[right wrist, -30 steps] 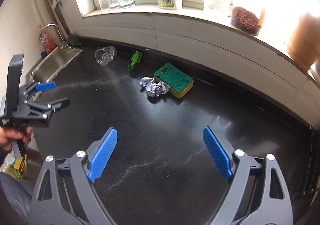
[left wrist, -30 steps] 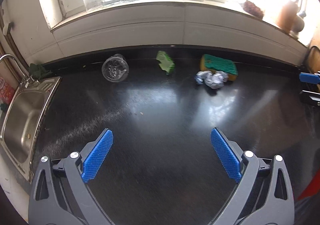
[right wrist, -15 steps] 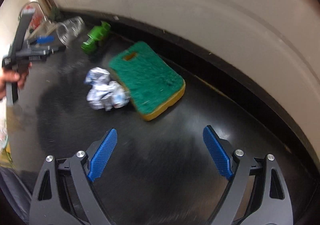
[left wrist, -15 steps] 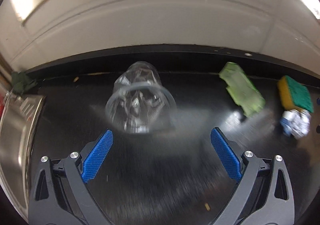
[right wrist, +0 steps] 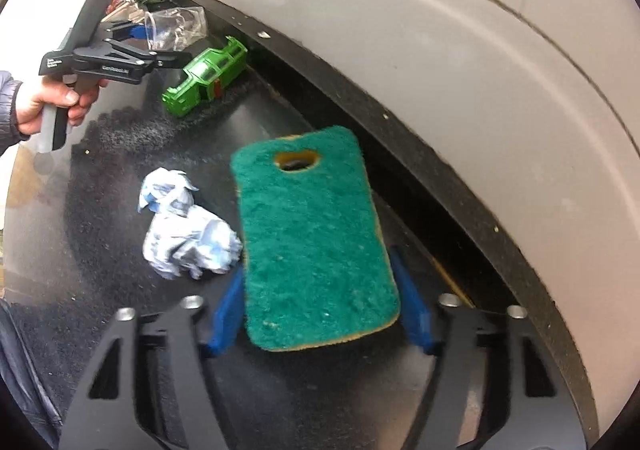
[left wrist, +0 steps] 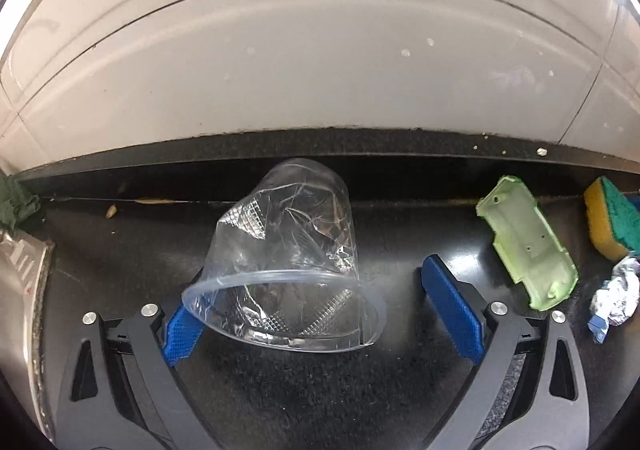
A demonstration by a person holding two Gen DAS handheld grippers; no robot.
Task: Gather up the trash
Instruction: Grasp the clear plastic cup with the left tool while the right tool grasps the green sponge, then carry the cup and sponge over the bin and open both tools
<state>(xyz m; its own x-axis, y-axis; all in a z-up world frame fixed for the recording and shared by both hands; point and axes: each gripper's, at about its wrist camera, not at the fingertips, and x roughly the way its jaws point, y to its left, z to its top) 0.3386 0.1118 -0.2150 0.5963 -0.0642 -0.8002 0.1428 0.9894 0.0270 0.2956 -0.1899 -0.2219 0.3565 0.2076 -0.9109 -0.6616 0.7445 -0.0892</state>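
Observation:
A crushed clear plastic cup (left wrist: 288, 250) lies on its side on the black counter, its rim between the blue fingers of my left gripper (left wrist: 316, 310), which is open around it. In the right wrist view the cup (right wrist: 176, 25) shows far left with the left gripper beside it. My right gripper (right wrist: 320, 314) is open, its fingers on either side of a green and yellow sponge (right wrist: 316, 238). A crumpled foil wrapper (right wrist: 184, 234) lies left of the sponge. It also shows in the left wrist view (left wrist: 612, 298).
A green plastic toy car body (left wrist: 528, 246) lies between cup and sponge, also in the right wrist view (right wrist: 204, 77). A white tiled wall (left wrist: 320, 61) backs the counter. A steel sink (left wrist: 20, 290) is at the left edge. A dark cloth (left wrist: 16, 201) sits by it.
Both grippers have moved forward. The left now brackets the cup's rim. The right now brackets the sponge. Both stay open.

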